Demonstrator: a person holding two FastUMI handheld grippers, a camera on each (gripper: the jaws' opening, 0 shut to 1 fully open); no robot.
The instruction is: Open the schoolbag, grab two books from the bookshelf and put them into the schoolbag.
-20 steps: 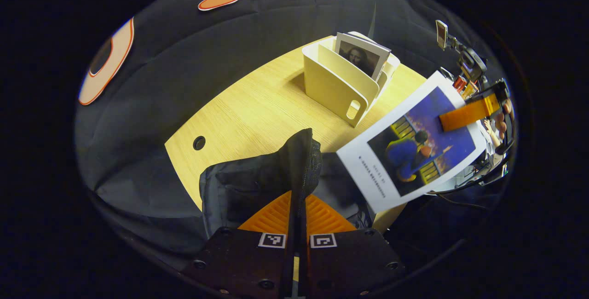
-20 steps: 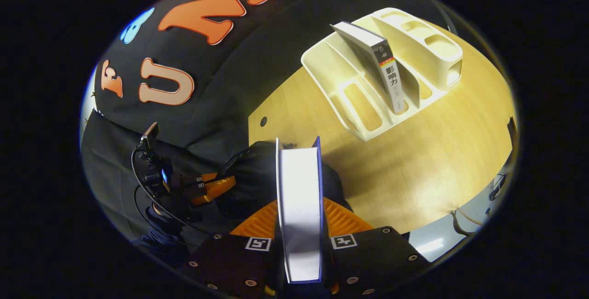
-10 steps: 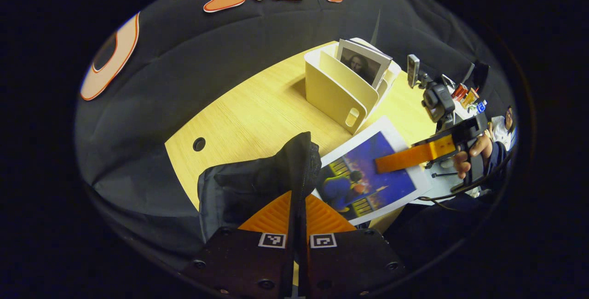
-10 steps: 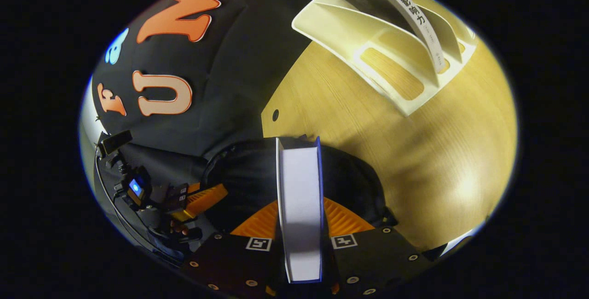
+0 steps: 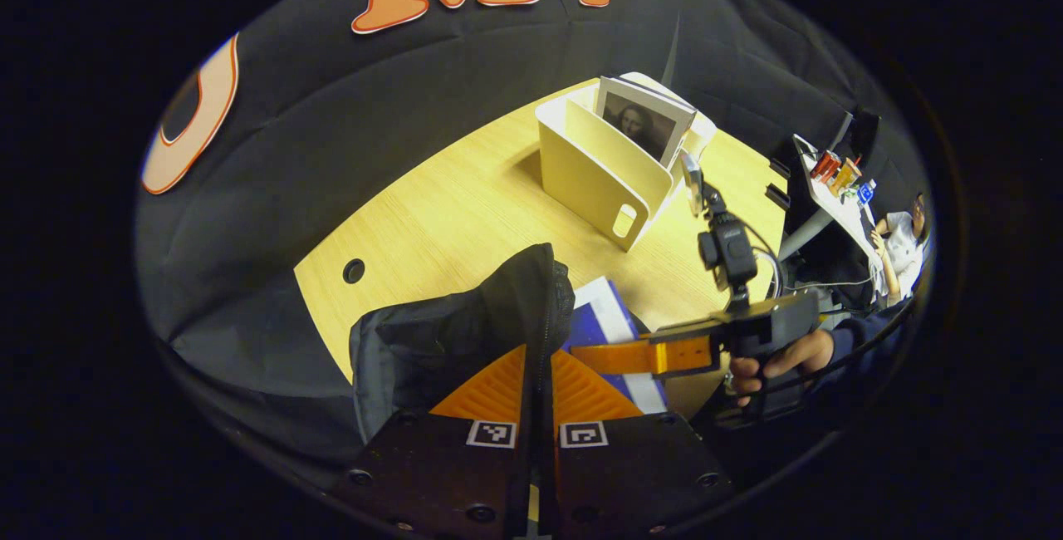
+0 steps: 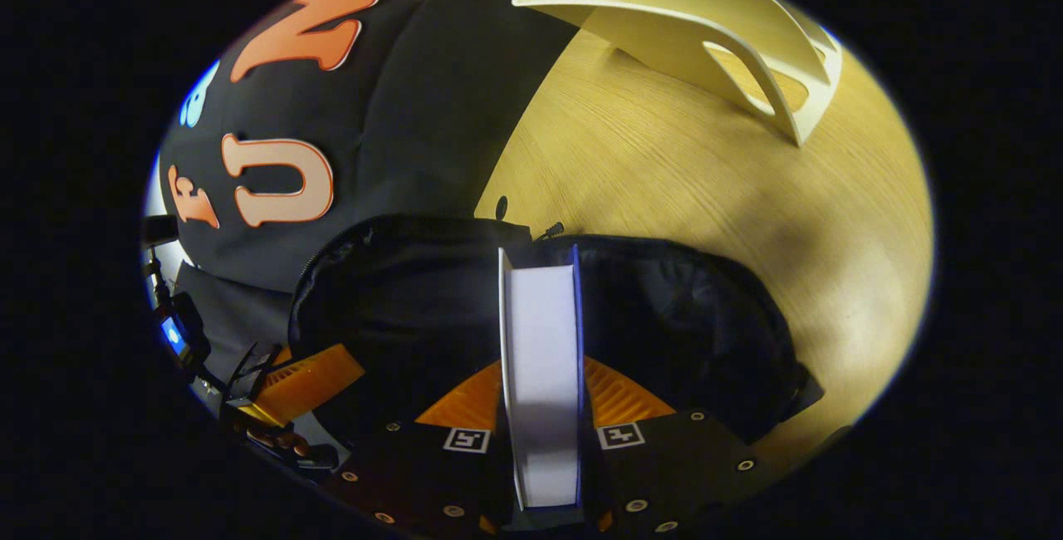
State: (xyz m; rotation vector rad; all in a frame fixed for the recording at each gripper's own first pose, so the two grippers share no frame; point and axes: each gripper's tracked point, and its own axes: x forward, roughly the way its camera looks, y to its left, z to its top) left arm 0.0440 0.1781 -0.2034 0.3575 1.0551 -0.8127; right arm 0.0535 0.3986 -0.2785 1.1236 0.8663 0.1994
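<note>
Right gripper view: right gripper clamps book upright over schoolbag; left gripper pinches its rim.

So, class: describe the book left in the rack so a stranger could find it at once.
Start at the wooden table, then find the cream bookshelf at its far side. The book stands upright in a slot, its cover showing a portrait painting, unlike the blue-covered book by the schoolbag.

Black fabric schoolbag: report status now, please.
Left claw shut on black fabric schoolbag rim. Right claw shut on blue-covered book, at bag mouth. Nothing blocking.
</note>
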